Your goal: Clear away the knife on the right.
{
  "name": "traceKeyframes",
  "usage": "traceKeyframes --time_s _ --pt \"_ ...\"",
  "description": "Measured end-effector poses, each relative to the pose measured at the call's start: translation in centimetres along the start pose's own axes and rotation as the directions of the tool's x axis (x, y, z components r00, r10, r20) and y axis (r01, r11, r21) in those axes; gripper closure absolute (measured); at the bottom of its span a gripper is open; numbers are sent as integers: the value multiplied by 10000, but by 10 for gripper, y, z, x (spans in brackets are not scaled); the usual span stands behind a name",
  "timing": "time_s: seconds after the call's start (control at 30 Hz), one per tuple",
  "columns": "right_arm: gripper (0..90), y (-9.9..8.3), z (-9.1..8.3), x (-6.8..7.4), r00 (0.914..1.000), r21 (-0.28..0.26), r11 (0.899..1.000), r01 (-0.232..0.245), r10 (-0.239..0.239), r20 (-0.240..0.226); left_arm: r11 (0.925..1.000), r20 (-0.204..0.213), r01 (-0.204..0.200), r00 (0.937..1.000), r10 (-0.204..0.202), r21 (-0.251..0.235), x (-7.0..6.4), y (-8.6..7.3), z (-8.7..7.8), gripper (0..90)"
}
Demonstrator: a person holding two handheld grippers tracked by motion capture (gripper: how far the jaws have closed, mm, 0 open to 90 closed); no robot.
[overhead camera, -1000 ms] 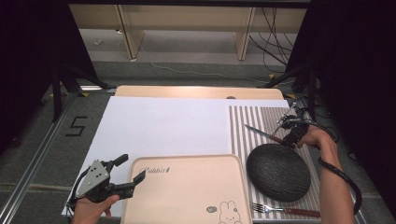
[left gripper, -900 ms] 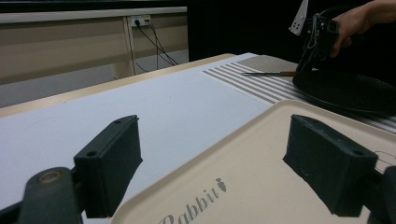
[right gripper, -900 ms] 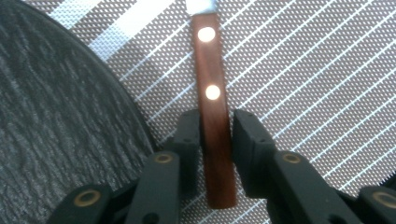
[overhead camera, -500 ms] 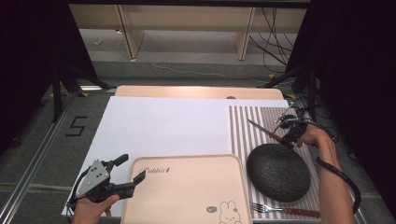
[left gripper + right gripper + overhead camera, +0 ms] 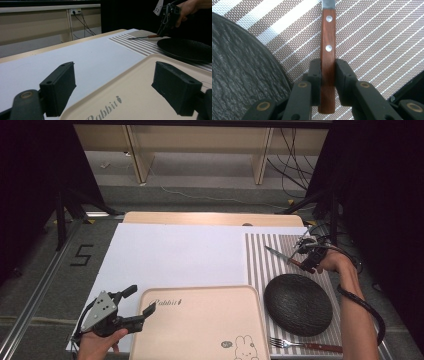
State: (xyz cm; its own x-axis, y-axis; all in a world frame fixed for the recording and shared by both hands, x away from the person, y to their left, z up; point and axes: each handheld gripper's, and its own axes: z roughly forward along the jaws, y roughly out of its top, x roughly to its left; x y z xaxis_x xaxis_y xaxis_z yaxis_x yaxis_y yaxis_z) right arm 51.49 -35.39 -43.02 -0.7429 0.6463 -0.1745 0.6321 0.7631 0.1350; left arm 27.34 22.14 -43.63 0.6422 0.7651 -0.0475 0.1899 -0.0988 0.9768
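The beige tray [image 5: 200, 320] carries the word "Rabbit" in cursive letters near its upper left corner, with a small carrot sign after it. On the floor [image 5: 55, 285], at the left of the frame, stands a black number "5" [image 5: 82, 255].

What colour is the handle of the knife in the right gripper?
Reddish-brown wood with two silver rivets, on the knife handle; it shows best in the right gripper view.

We record the left gripper [image 5: 137, 302] held low with jaws spread wide, while the right gripper [image 5: 305, 265], arm extended forward, has jaws clamped tight.
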Motion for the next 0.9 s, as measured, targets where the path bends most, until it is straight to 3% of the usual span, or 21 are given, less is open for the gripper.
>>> traceKeyframes --time_s 0.37,0.6,0.77,0.9 --pt "763 0 -6 0 9992 -167 9991 -398 399 87 10000 -7 -8 10000 8 9 0 0 0 176" --pt "764 3 -17 2 9985 -562 9969 -541 544 41 10000 -31 19 10000 -19 -9 0 0 0 176" --pt "764 7 -29 10 9970 -707 9945 -767 762 -101 10000 -76 35 10000 -35 -8 1 0 -1 176" --pt "764 11 -38 20 9968 -1114 9906 -797 788 -125 10000 -94 14 10000 -14 -8 1 0 -1 175"
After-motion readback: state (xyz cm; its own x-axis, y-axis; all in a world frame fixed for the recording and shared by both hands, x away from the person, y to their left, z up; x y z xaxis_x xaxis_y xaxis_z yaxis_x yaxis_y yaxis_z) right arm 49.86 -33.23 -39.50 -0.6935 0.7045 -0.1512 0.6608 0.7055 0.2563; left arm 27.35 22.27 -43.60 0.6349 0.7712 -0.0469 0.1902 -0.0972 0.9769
